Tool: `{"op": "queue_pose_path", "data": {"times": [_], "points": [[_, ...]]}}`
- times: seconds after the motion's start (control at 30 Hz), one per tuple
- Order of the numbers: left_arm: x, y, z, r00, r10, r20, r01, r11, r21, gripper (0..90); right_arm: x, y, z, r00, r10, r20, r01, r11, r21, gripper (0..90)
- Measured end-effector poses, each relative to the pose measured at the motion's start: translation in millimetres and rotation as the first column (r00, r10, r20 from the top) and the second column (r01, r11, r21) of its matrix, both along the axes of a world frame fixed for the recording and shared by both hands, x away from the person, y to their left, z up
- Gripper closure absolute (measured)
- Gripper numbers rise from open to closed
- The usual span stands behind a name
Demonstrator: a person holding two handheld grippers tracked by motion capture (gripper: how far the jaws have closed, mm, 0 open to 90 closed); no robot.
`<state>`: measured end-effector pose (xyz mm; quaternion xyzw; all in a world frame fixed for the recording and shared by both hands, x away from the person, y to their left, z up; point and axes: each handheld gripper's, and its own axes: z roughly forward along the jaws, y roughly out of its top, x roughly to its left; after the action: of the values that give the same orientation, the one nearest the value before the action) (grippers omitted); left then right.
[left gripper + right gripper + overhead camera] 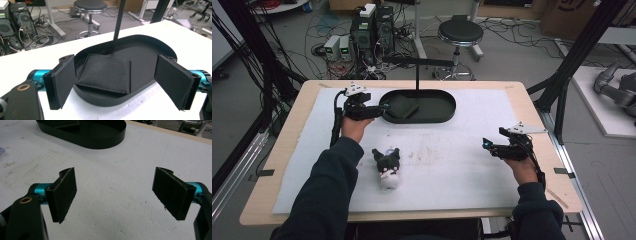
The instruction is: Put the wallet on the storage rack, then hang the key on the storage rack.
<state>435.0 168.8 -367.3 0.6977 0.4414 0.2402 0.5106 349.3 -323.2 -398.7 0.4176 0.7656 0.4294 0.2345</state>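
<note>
So my left tool (117, 82), wide and empty, faces the wallet (105, 73) already in the tray (150, 47); plush (386, 167) remains.

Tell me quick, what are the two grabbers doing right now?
Left gripper: open, holding nothing; the wallet lies in the black tray beyond its jaws.
Right gripper: open, holding nothing, above the white mat.

Wallet (105, 73) lies in the tray (439, 116) — plush toy (386, 167) nearer the person, on the mat (452, 165).
</note>
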Motion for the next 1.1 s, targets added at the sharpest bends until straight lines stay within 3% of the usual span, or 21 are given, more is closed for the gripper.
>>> {"op": "queue_pose_path", "data": {"times": [0.43,0.73,0.97,1.1], "points": [[-32.6,17.8,4.4,0.9993,0.024,0.027,-0.024,0.9997,0.007,17.8,-3.8,-2.1,0.6,0.9999,-0.013,0.000,0.013,1.000,0.006,19.9],[-57.8,29.0,-13.3,0.9997,0.022,0.012,-0.022,0.9996,-0.017,17.9,-4.3,0.4,-0.4,0.9999,-0.009,-0.004,0.009,1.000,-0.008,19.9],[-74.5,40.0,-32.7,0.9969,0.046,-0.064,-0.046,0.9989,-0.005,19.4,-6.7,3.9,-0.9,1.0000,0.002,-0.003,-0.002,1.000,-0.018,19.9],[-79.5,44.9,-44.0,0.9920,0.031,-0.123,-0.031,0.9995,0.001,28.7,-6.9,4.7,-0.8,1.0000,0.001,-0.004,-0.001,1.000,-0.021,19.9]]}}
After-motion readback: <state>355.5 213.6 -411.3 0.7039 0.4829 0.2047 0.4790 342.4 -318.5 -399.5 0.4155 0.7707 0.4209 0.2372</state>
